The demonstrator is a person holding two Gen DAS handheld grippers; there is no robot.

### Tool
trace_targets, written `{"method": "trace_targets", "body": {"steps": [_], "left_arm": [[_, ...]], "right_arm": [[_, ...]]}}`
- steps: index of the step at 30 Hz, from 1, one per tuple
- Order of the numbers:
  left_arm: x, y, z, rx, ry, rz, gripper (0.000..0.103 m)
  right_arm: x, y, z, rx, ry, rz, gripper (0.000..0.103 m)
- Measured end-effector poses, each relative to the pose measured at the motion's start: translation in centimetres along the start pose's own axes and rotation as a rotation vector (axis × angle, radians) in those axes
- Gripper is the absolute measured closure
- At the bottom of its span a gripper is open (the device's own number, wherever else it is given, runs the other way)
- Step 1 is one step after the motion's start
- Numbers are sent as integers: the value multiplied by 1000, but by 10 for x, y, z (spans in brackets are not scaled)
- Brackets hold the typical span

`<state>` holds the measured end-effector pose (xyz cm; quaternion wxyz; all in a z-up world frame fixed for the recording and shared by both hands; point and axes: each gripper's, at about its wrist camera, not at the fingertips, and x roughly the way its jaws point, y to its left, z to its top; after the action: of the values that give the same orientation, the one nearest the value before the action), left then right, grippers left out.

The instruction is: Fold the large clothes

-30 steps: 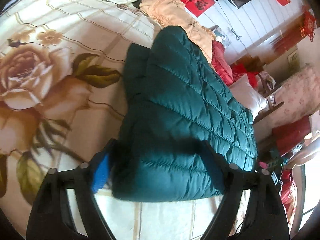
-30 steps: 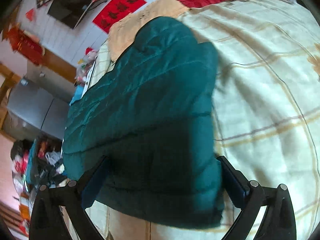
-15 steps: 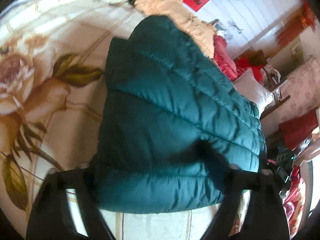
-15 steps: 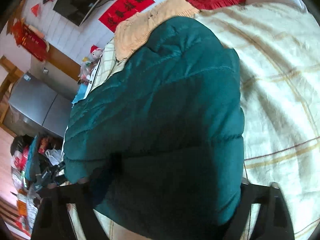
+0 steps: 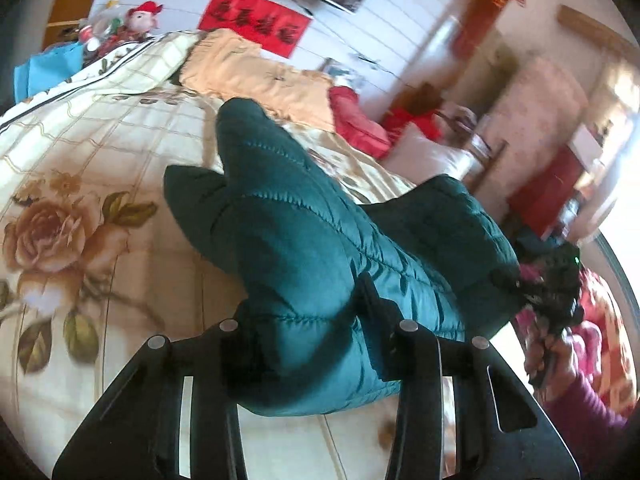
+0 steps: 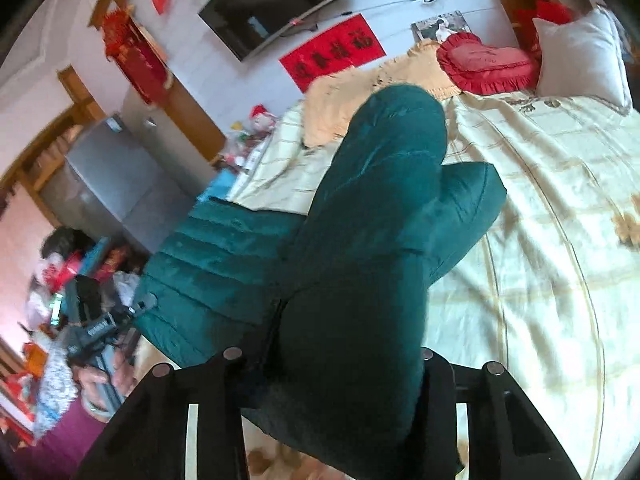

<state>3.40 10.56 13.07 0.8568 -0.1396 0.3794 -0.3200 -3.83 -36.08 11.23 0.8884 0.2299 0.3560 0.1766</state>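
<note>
**Both claws closing on the green jacket's near edge**

My left claw [image 5: 308, 332] has the near edge of the dark green puffer jacket [image 5: 320, 248] bunched between its two black fingers, and the jaws are closing on it; the padding bulges out past them on both sides. My right claw [image 6: 344, 356] is doing the same at the other corner of that edge, jaws closing with a thick roll of the jacket [image 6: 360, 240] squeezed between them.

The jacket hangs from both claws above the bed. Its near part is raised and sags between the two grips, while the far part still lies on the floral quilt [image 5: 80, 216], with two rounded lobes of it pointing toward the head of the bed. Beyond them lie a peach blanket [image 5: 248, 72], a red heart-shaped cushion [image 6: 484, 64] and a white pillow [image 6: 576, 56].

From the left camera I can see my other hand [image 5: 548, 352] at the right rim, gripping its claw's handle, with a purple sleeve [image 5: 576, 412] below it. From the right camera my left hand [image 6: 104, 376] shows at the left edge in the same way. On the wall behind hang a red banner [image 6: 332, 52] and a dark television [image 6: 276, 0].
</note>
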Motion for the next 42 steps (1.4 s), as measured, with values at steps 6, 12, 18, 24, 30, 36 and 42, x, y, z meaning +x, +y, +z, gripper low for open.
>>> {"method": "trace_targets", "body": {"steps": [6, 12, 18, 24, 30, 36, 42], "left_arm": [[-25, 11, -70, -45, 109, 4, 65], [-13, 24, -101, -86, 190, 98, 52], [-29, -11, -91, 47, 201, 287, 48], [-51, -42, -81, 144, 108, 417, 48], [-30, -75, -68, 153, 44, 429, 37], [23, -78, -73, 143, 52, 493, 37], [57, -77, -80, 162, 45, 569, 30]], "right_arm": [[-52, -12, -70, 98, 52, 66, 62], [-38, -35, -110, 103, 196, -213, 33], [-64, -4, -91, -86, 116, -497, 25], [-82, 44, -67, -189, 31, -498, 8], [-28, 91, -63, -254, 44, -469, 8], [24, 84, -67, -177, 34, -492, 8], [60, 57, -83, -115, 66, -548, 0]]}}
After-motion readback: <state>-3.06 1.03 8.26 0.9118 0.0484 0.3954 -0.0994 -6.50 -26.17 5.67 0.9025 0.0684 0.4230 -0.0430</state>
